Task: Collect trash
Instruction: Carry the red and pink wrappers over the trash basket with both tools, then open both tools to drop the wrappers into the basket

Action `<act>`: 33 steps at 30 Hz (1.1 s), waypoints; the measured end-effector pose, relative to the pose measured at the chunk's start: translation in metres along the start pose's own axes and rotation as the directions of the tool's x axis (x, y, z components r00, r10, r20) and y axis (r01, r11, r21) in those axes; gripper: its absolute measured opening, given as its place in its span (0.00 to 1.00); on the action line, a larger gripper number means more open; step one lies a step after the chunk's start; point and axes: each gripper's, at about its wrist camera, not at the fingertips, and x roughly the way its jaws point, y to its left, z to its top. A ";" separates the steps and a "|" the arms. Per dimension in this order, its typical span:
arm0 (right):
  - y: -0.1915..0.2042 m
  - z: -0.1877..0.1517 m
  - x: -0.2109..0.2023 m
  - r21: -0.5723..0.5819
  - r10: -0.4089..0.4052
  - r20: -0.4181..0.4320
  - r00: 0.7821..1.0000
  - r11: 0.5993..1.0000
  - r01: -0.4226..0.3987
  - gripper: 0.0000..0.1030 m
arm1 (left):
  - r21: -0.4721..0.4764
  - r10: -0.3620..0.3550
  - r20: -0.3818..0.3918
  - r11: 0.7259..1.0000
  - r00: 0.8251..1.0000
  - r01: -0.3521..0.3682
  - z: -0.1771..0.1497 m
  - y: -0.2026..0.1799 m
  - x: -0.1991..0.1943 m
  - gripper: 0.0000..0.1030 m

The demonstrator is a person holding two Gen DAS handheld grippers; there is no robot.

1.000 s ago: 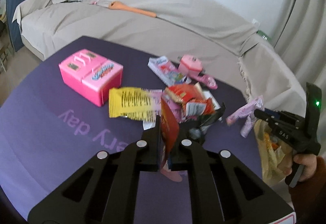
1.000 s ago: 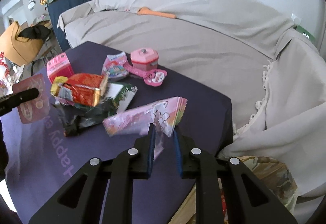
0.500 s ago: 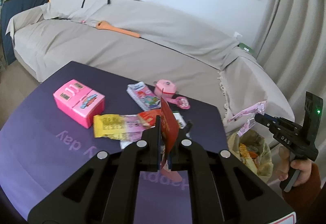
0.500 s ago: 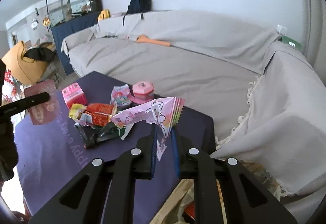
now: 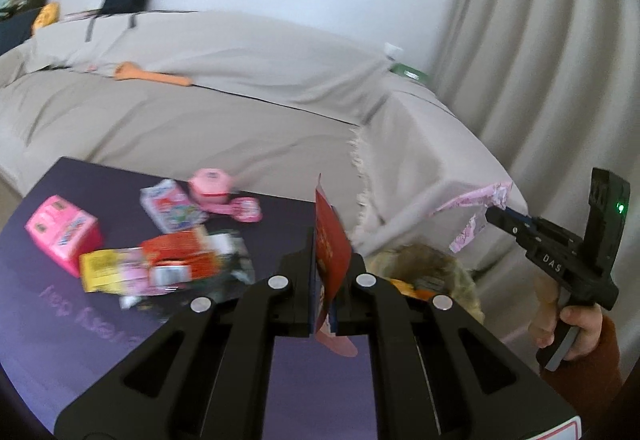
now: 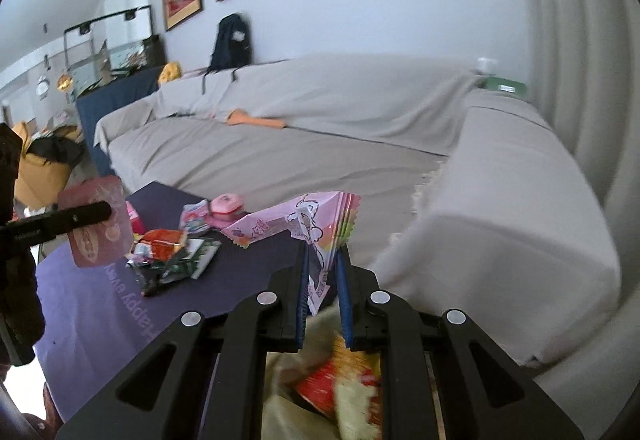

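Two grippers up over the trash bag [image 6: 320, 392]: left gripper [image 5: 331, 260] clenched on a red card [image 5: 330, 240], right gripper [image 6: 323, 272] clenched on a pink wrapper [image 6: 296, 224]. More wrappers [image 5: 160, 268] heaped on the tabletop [image 5: 80, 320].

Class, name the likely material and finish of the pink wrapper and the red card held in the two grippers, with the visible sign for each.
Pink wrapper: probably thin printed plastic film; it creases and has a zigzag sealed edge. Red card: seems stiff printed paper or card; it stands flat, with little shine.
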 end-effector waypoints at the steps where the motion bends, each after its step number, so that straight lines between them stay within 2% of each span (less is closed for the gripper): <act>1: -0.009 -0.002 -0.006 0.008 -0.017 0.006 1.000 1.000 0.017 0.14 | 0.012 -0.014 -0.009 1.000 1.000 0.014 0.000 -0.010 0.006 0.04; 4: -0.031 -0.012 -0.023 0.014 -0.100 0.029 0.995 0.995 0.100 0.14 | 0.048 -0.060 -0.044 0.997 0.997 0.062 -0.003 -0.040 0.026 0.04; 8: -0.056 -0.024 -0.034 0.072 -0.138 0.029 0.990 0.988 0.136 0.14 | 0.089 -0.115 -0.099 0.988 0.988 0.124 -0.011 -0.079 0.053 0.04; 11: -0.071 -0.034 -0.043 0.104 -0.178 0.045 0.983 0.980 0.172 0.14 | 0.100 -0.162 -0.154 0.979 0.975 0.178 -0.022 -0.103 0.077 0.04; 16: -0.083 -0.046 -0.042 0.134 -0.210 0.032 0.977 0.970 0.204 0.14 | 0.094 -0.239 -0.248 0.959 0.939 0.269 -0.041 -0.131 0.119 0.04; 19: -0.087 -0.055 -0.037 0.146 -0.217 0.007 0.976 0.966 0.213 0.14 | 0.055 -0.276 -0.296 0.951 0.914 0.305 -0.046 -0.135 0.142 0.13; 20: -0.086 -0.057 -0.036 0.147 -0.216 0.001 0.976 0.966 0.214 0.14 | 0.046 -0.276 -0.307 0.952 0.911 0.304 -0.048 -0.135 0.147 0.25; 21: -0.085 -0.059 -0.035 0.145 -0.213 -0.008 0.977 0.966 0.212 0.14 | 0.037 -0.272 -0.310 0.954 0.911 0.297 -0.049 -0.132 0.151 0.32; 25: -0.081 -0.065 -0.028 0.130 -0.203 -0.029 0.979 0.970 0.205 0.14 | 0.020 -0.246 -0.297 0.964 0.923 0.263 -0.048 -0.115 0.149 0.39; 29: -0.077 -0.066 -0.020 0.140 -0.172 -0.043 0.984 0.974 0.176 0.14 | -0.001 -0.193 -0.269 0.980 0.944 0.200 -0.046 -0.088 0.136 0.42; 33: -0.062 -0.067 -0.008 0.112 -0.147 -0.062 0.987 0.982 0.153 0.14 | 0.031 -0.103 -0.202 0.993 0.974 0.111 -0.047 -0.055 0.113 0.47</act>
